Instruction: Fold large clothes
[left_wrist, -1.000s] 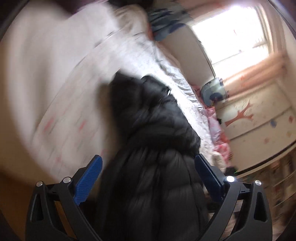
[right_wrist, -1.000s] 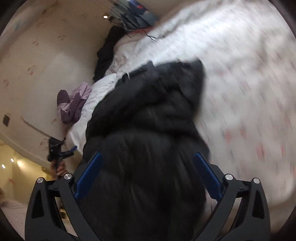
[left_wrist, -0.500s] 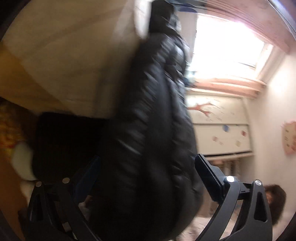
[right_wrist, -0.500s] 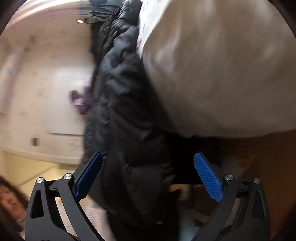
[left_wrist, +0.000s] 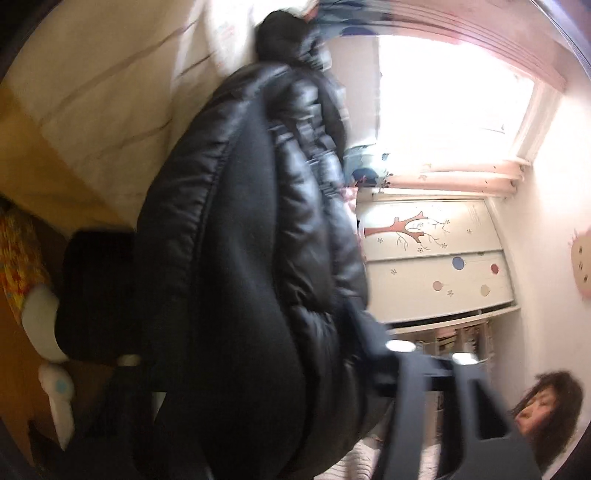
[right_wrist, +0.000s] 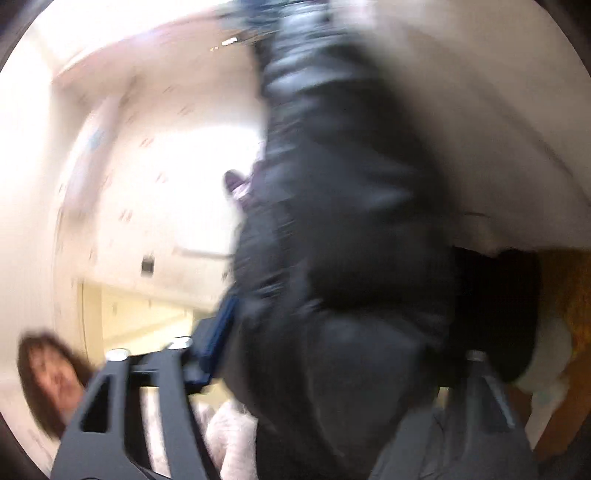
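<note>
A black puffer jacket (left_wrist: 251, 258) lies on the bed (left_wrist: 92, 92) and hangs down over its near edge. My left gripper (left_wrist: 240, 332) has the hanging lower part between its jaws, which are closing; the right finger (left_wrist: 365, 328) presses into the padding and the left finger is hidden behind the fabric. In the right wrist view the same jacket (right_wrist: 351, 221) fills the middle. My right gripper (right_wrist: 343, 339) is closing on it too, with the blue pad (right_wrist: 221, 328) against the jacket's left side. This view is heavily blurred.
The white bed side (right_wrist: 498, 129) drops to a dark gap (left_wrist: 96, 295) beneath, with a white soft toy (left_wrist: 40, 325) on the floor. A cupboard with a tree picture (left_wrist: 432, 258) stands under a bright window (left_wrist: 443, 103). A person's head (left_wrist: 546, 413) is low nearby.
Both grippers have sunk from above the bed to its edge and tilted level. Their jaws have narrowed from wide open onto the jacket's hanging part.
</note>
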